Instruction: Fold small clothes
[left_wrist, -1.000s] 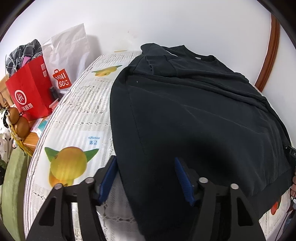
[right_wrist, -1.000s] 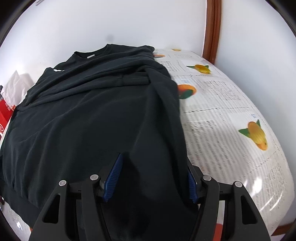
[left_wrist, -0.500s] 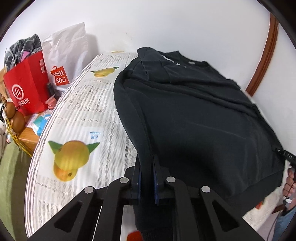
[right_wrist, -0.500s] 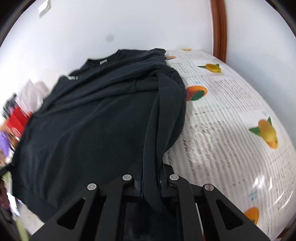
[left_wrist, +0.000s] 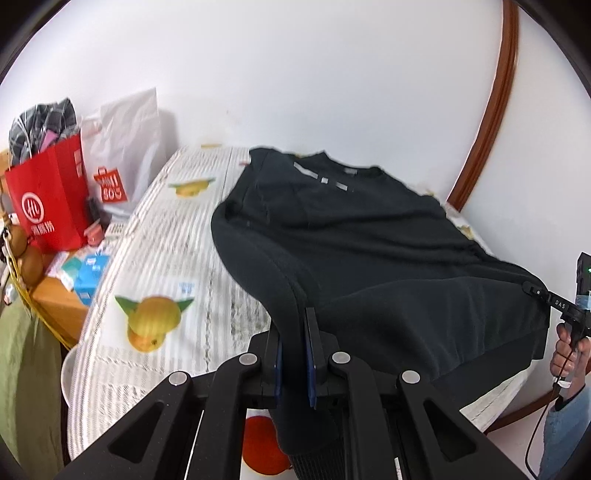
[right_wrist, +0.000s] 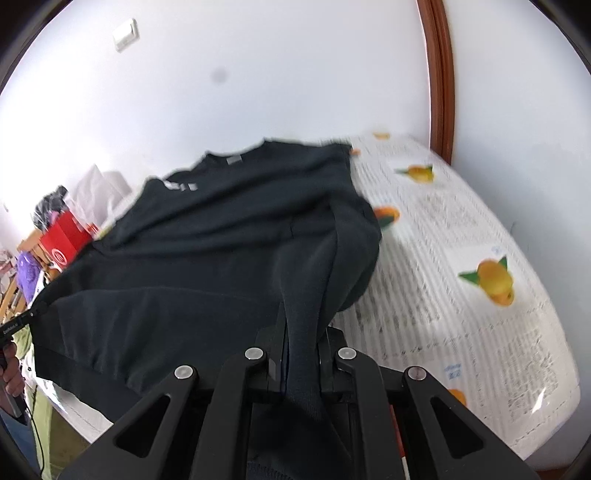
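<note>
A black sweatshirt (left_wrist: 369, 243) lies spread on a table with an orange-print cloth (left_wrist: 173, 258), collar at the far end. My left gripper (left_wrist: 294, 325) is shut on the sweatshirt's near left hem corner and holds it lifted off the table. My right gripper (right_wrist: 302, 332) is shut on the near right hem corner of the sweatshirt (right_wrist: 192, 258), also lifted. The right gripper's tip (left_wrist: 535, 291) shows at the right edge of the left wrist view.
A red paper bag (left_wrist: 51, 199) and a white shopping bag (left_wrist: 122, 147) stand at the table's far left. A white wall is behind, with a brown door frame (right_wrist: 439, 74) at the right. The tablecloth (right_wrist: 461, 258) lies bare to the right.
Both grippers closed on the sweatshirt's near hem corners and raised them; the near edge now hangs lifted off the table.
</note>
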